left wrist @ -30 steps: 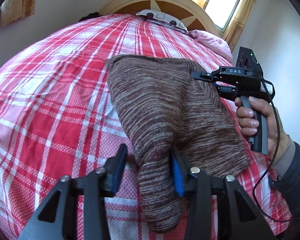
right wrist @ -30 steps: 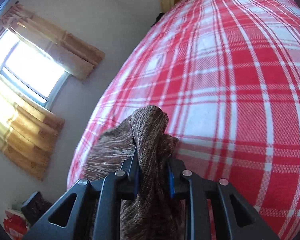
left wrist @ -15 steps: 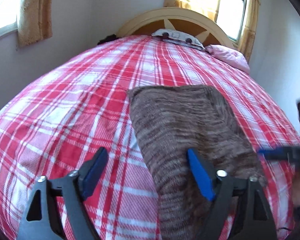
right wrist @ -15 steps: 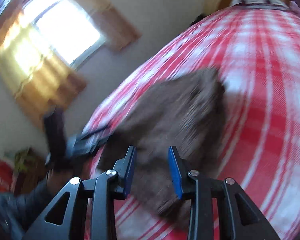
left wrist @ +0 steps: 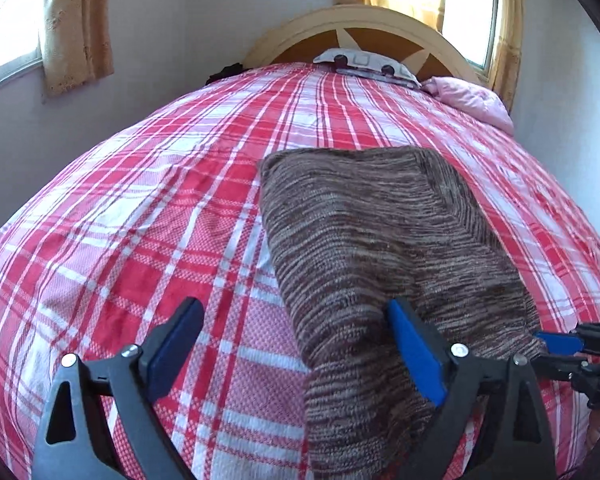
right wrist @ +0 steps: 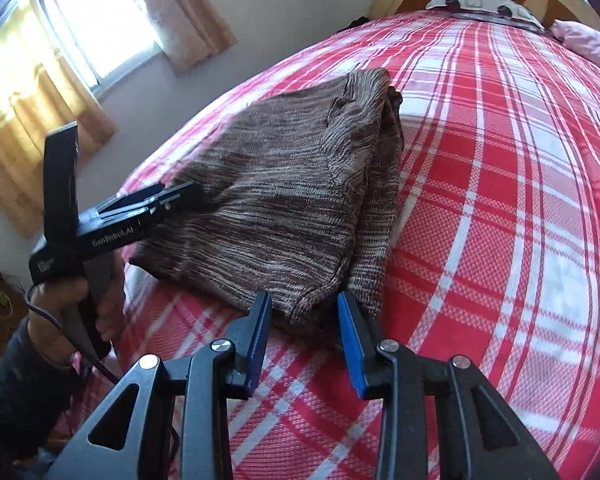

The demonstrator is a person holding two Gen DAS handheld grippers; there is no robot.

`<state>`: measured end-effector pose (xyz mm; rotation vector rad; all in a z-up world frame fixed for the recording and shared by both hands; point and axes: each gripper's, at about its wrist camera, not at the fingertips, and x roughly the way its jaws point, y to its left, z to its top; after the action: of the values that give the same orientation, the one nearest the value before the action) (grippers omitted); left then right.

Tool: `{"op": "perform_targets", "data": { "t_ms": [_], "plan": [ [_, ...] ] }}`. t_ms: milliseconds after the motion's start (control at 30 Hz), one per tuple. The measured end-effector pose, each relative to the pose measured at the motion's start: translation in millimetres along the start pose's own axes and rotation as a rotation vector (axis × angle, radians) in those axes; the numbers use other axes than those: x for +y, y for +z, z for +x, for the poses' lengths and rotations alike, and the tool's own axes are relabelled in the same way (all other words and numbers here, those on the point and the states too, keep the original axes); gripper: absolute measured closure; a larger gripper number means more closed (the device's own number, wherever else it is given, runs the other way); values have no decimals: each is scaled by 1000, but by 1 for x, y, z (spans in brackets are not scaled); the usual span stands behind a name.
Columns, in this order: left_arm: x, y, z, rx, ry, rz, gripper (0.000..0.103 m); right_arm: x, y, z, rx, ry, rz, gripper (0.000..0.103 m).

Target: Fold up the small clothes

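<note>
A brown striped knit garment [left wrist: 380, 240] lies folded flat on the red plaid bedspread [left wrist: 140, 220]. My left gripper [left wrist: 296, 328] is open wide just above the garment's near end, holding nothing. In the right wrist view the same garment [right wrist: 284, 188] lies in a stack of layers, and my right gripper [right wrist: 304, 312] is open with its blue pads on either side of the near corner, not gripping it. The left gripper's body [right wrist: 112, 220] shows at the garment's left edge, held by a hand. The right gripper's tip [left wrist: 580, 344] shows at the far right of the left wrist view.
A wooden headboard [left wrist: 380, 28] stands at the bed's far end, with a patterned pillow [left wrist: 364, 62] and a pink cloth [left wrist: 468, 100] beside it. Curtained windows [right wrist: 92, 28] sit on the walls. The bed's edge drops off at the left in the right wrist view.
Both grippers let go of the garment and opened. The garment now lies flat on the bed. The right gripper swung round to its near corner, and the left gripper drew back.
</note>
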<state>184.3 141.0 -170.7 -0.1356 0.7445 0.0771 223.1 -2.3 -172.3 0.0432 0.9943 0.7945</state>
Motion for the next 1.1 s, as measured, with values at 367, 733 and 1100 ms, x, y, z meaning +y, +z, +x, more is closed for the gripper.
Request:
{"op": "perform_targets", "data": {
  "t_ms": [367,733,1100],
  "plan": [
    [-1,-8,6,58,8,18,2,-14,4,-13,0,-95,5,95],
    [-4,-15,4,65,32,34,1,10,32,-31,-141,-114,-56,57],
    [-4,-15,3,63,40,36,0,-12,50,33,-40,-56,-10,55]
  ]
}}
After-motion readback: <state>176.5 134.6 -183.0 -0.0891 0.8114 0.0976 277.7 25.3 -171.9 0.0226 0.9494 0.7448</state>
